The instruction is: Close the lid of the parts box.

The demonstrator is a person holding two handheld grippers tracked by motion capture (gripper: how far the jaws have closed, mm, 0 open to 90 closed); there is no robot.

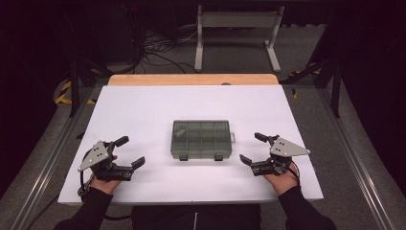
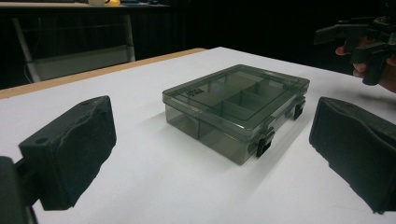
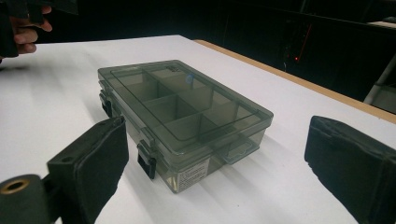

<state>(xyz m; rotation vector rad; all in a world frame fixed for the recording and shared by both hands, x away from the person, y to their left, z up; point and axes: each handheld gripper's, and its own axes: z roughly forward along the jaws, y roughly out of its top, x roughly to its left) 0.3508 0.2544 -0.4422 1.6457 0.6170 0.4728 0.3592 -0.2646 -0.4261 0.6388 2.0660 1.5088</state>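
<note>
Grey plastic box lies closed at centre frame on the bench. My left gripper and right gripper flank it, fingers open, holding nothing.

Left gripper and right gripper rest low, jaws spread wide.

Around the work
A white table with wooden edge; a white frame and cables lie beyond.

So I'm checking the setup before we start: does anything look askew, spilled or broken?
Nothing stands out. The box sits flat and square on the table, lid shut, both latches down. The left gripper and right gripper are open, one on each side, apart from it.
</note>
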